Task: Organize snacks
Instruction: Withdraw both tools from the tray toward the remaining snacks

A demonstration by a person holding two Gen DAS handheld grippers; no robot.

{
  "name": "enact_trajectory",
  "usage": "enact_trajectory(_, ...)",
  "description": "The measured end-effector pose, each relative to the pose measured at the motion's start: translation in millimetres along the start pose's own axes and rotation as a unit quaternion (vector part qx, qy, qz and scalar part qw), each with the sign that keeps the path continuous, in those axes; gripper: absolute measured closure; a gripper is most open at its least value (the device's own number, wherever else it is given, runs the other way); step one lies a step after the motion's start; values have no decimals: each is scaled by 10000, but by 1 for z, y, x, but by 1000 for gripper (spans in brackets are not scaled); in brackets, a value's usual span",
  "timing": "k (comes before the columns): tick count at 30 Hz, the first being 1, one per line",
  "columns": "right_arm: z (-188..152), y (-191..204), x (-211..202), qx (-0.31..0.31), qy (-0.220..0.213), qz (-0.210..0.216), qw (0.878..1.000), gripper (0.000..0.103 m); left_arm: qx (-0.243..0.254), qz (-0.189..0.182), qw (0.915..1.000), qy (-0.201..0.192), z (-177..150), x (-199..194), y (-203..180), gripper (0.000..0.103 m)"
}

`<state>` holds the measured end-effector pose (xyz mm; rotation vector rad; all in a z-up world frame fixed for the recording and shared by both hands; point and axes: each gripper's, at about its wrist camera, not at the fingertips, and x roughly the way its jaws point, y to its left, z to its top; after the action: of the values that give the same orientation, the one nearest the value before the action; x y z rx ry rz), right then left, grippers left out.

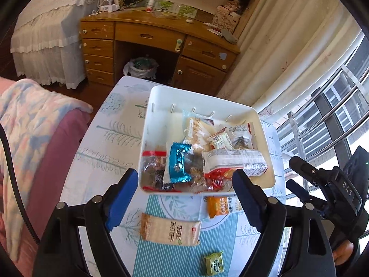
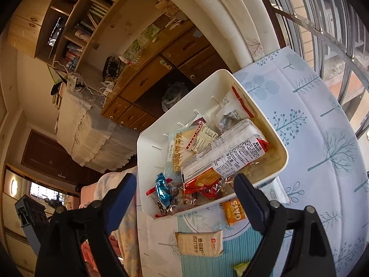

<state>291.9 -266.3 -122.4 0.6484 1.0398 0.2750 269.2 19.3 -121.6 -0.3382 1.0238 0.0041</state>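
Snacks lay heaped in a white bin [image 1: 263, 124] on the table [image 1: 110, 138], among them a blue-wrapped packet [image 1: 178, 164] and a long white packet [image 1: 235, 161]. Three remained outside on the tablecloth, just in front of the bin: a beige cracker pack [image 1: 169, 229], an orange oats packet [image 1: 218, 205] and a small green packet [image 1: 214, 263]. The left gripper [image 1: 184, 189] stood wide open, nothing between its jaws. The right gripper [image 2: 184, 191] was likewise wide open and empty, above the bin's near edge.
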Motion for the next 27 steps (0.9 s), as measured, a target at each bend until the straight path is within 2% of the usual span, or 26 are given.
enact_trajectory(7,-30,-10,-12,-249,354,45,9991,15,-321,241,9992,21,-45,-24,11,20)
enact_trajectory(17,-71,-26,-20,-674,687,-167,9952,15,-695,554,9955,326,-107,-36,24,20)
enact_trajectory(27,-113,-24,-12,-1612,953,-424,9814,15,-686,650,9940,544,-128,-43,28,20)
